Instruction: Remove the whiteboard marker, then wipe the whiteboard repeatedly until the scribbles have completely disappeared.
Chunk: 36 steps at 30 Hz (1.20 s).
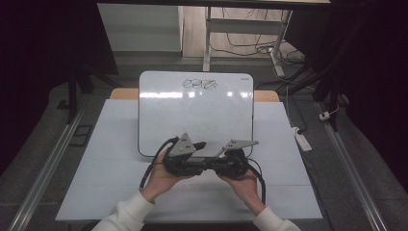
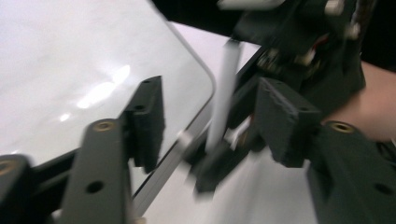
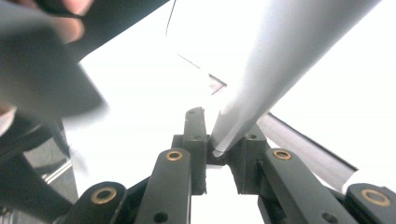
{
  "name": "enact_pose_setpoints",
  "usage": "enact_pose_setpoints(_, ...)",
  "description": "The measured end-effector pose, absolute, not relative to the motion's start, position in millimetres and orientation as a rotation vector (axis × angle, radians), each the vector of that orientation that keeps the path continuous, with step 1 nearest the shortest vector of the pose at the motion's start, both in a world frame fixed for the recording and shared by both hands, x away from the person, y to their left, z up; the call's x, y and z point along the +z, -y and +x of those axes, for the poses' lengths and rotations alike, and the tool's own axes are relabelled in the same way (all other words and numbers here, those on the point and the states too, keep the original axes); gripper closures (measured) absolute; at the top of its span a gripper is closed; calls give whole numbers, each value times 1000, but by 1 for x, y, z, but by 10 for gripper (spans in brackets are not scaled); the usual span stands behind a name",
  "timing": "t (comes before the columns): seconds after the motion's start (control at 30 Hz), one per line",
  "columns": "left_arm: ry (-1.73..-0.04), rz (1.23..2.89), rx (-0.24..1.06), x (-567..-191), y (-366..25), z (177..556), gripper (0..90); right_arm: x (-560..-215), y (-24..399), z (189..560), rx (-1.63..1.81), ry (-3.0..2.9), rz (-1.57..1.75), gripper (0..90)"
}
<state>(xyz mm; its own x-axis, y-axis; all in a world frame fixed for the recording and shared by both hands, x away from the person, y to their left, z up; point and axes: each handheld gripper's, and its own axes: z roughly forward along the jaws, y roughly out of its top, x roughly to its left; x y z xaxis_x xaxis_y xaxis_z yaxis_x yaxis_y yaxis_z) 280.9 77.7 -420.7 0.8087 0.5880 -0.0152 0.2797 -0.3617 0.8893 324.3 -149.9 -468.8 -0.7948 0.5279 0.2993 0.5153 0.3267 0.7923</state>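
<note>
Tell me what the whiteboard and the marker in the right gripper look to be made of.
Whiteboard: a glossy coated panel, judging by the lamp glare on it, with a thin rim that looks like metal or plastic. Marker: a smooth pale barrel, probably plastic with a satin sheen; the right gripper is shut on its end.

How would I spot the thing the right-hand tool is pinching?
Start at the whiteboard on the table. At its near edge two hands hold black tools; the right gripper clamps a slim white marker, the one pale stick among black parts.
</note>
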Motion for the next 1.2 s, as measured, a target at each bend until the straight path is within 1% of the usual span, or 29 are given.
enact_pose_setpoints(0.17, -762, 1949, 351, -433, -125, 268, 361, -465, 160, 327, 1544, -2476, 987, 779)
enact_pose_setpoints(0.2, -762, 1949, 351, -433, -125, 268, 356, -464, 162, 328, 1553, -2463, 982, 779)
enact_pose_setpoints(0.23, -809, 1950, 350, -441, -142, 261, 351, -463, 163, 328, 1555, -2451, 977, 780)
enact_pose_setpoints(0.27, -834, 1951, 356, -446, -151, 258, 346, -462, 165, 328, 1558, -2438, 970, 780)
enact_pose_setpoints(0.3, -834, 1951, 356, -446, -151, 258, 343, -461, 166, 328, 1560, -2427, 963, 780)
enact_pose_setpoints(0.33, -888, 1945, 355, -455, -168, 253, 339, -460, 168, 328, 1565, -2415, 955, 780)
enact_pose_setpoints(0.5, -1020, 1907, 343, -479, -199, 244, 312, -452, 176, 328, 1624, -2334, 896, 780)
enact_pose_setpoints(0.73, -1052, 1917, 397, -492, -216, 241, 268, -441, 191, 328, 1693, -2195, 817, 780)
enact_pose_setpoints(0.9, -1063, 1926, 390, -496, -222, 243, 249, -439, 198, 331, 1703, -2135, 811, 780)
enact_pose_setpoints(1.2, -1069, 1938, 381, -502, -223, 247, 243, -432, 202, 339, 1710, -2076, 824, 780)
